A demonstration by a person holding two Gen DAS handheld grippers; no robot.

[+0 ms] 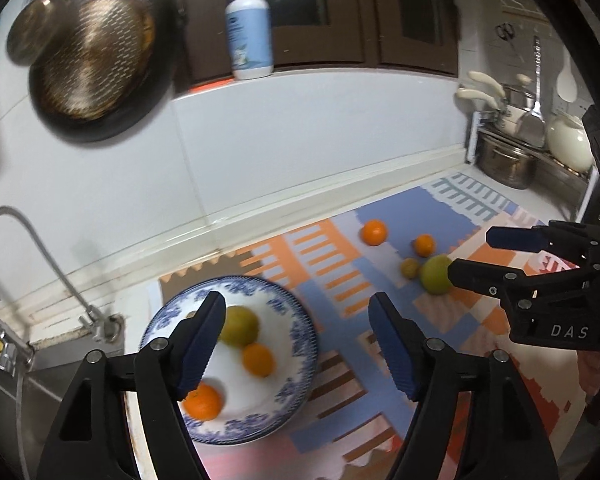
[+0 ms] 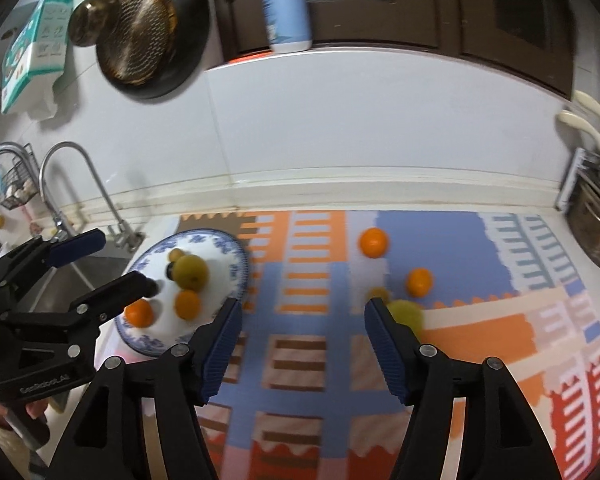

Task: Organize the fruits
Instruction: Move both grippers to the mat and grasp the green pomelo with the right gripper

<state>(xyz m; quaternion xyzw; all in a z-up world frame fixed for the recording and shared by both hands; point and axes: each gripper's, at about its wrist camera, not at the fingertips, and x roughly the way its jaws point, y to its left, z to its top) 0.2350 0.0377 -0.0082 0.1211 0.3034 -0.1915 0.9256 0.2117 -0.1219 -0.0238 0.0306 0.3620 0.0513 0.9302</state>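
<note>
A blue-and-white plate sits at the left of the patterned mat and holds a green fruit, two oranges and a small fruit. On the mat lie two oranges, a small yellow fruit and a large green fruit. My left gripper is open and empty above the plate. My right gripper is open and empty next to the large green fruit.
A sink with a curved tap lies left of the plate. Pans hang on the white wall. A soap bottle stands on the ledge. A rack with pots and utensils stands at the far right.
</note>
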